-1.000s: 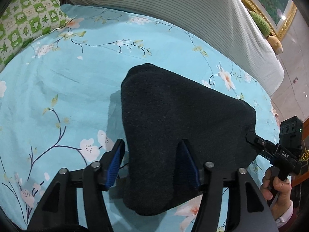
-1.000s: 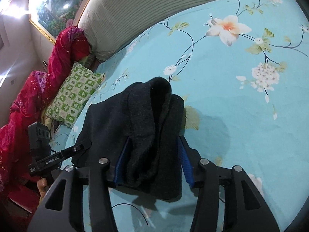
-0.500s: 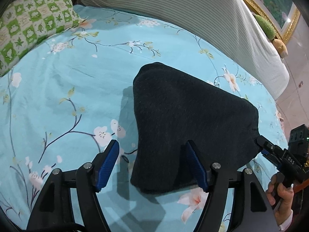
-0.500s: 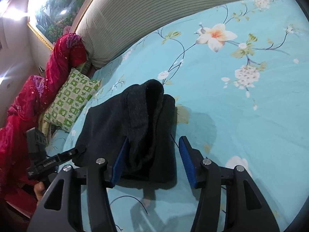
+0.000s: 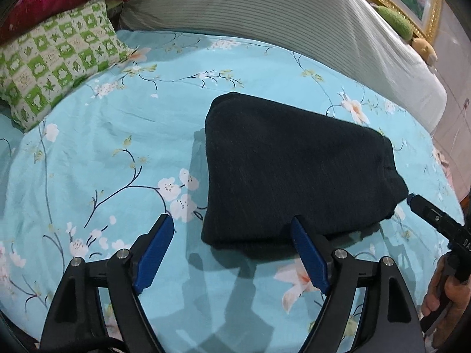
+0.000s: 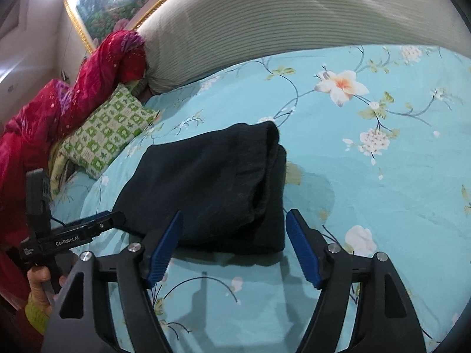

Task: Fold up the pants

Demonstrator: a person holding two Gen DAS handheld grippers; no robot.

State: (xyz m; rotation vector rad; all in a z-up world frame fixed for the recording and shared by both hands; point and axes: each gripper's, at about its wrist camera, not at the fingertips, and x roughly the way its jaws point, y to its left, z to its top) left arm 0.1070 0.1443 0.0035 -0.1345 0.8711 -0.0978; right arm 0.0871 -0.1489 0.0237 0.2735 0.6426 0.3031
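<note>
Two grippers, left (image 5: 231, 254) and right (image 6: 232, 245), have just been opening, jaws empty; ahead lie soft, limp folded pants (image 5: 294, 176), likeliest gripped by a thick edge.

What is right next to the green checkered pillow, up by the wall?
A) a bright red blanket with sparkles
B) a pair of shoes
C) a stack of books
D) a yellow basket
A: in the right wrist view a bright red blanket with small sparkly specks is bunched up along the wall, directly behind the green checkered pillow on the blue flowered sheet.
</note>
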